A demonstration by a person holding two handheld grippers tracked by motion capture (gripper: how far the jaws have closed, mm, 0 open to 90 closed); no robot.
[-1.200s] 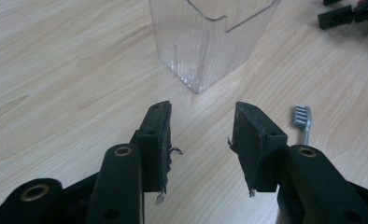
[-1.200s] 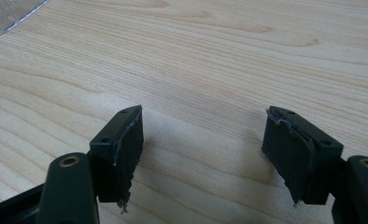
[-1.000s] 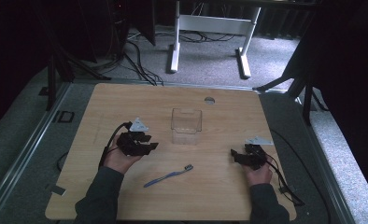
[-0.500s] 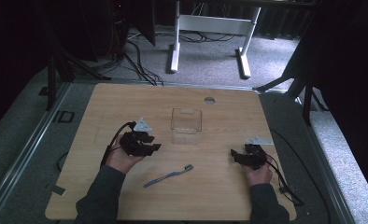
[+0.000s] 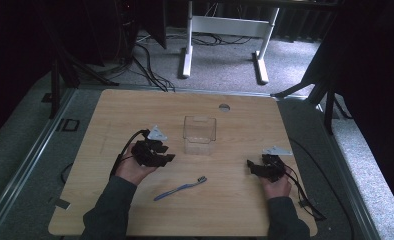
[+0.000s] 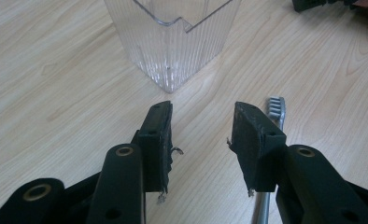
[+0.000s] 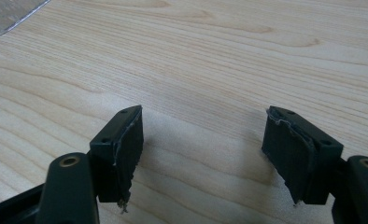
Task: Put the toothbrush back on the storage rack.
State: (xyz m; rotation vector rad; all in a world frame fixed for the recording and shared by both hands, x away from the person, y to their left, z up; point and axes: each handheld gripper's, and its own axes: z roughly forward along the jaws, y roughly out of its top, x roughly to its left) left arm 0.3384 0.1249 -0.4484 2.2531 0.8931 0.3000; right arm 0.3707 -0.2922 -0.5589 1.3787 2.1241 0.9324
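Observation:
A clear ribbed plastic cup (image 5: 200,134) stands upright near the table's middle; in the left gripper view the cup (image 6: 173,37) rises just beyond the jaws. A blue toothbrush (image 5: 180,188) lies flat in front of it, bristle head (image 6: 276,106) pointing toward the cup. My left gripper (image 5: 169,157) is held left of the cup, open with nothing between its pads (image 6: 159,140); the toothbrush lies on the table under its right jaw. My right gripper (image 5: 250,167) rests low at the table's right side, open and empty (image 7: 203,154).
The wooden table (image 5: 135,115) has a round cable hole (image 5: 224,107) at its back edge. Cables trail from both grippers over the near edges. A white desk frame (image 5: 225,35) stands on the grey floor behind the table.
The left gripper has shifted slightly forward and right, toward the toothbrush. The right gripper has stayed in place.

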